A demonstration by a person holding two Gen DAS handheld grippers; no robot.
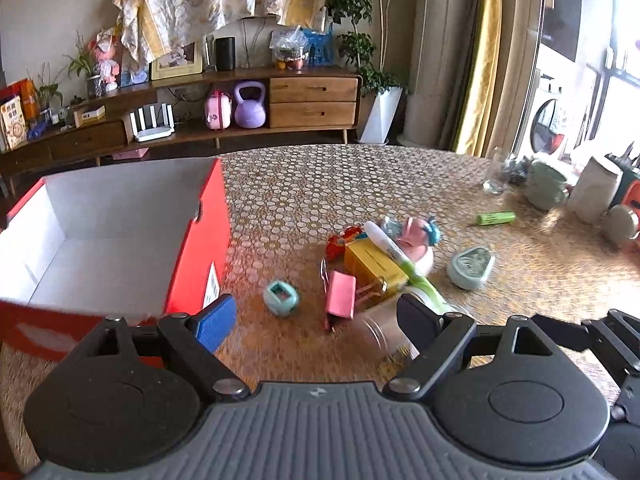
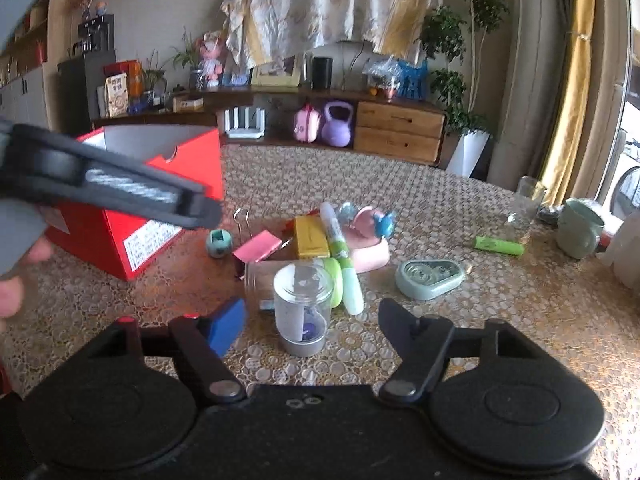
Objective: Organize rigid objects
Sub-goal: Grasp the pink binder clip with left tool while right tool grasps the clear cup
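Note:
An open red box (image 1: 200, 264) with a white inside stands on the table at the left; it also shows in the right wrist view (image 2: 132, 216). A pile of small objects lies right of it: a pink binder clip (image 1: 340, 294), a yellow box (image 1: 374, 266), a green-and-white marker (image 1: 400, 258), a small teal sharpener (image 1: 281, 298) and a teal tape dispenser (image 1: 470, 266). My left gripper (image 1: 316, 316) is open and empty, just before the clip. My right gripper (image 2: 312, 320) is open around a clear upright jar (image 2: 304, 304), without touching it.
A green battery (image 2: 499, 245), a glass (image 2: 526, 208) and a green mug (image 2: 578, 228) stand at the table's right. The left gripper's body (image 2: 120, 188) crosses the right wrist view's upper left. A wooden sideboard (image 1: 312, 100) lines the far wall.

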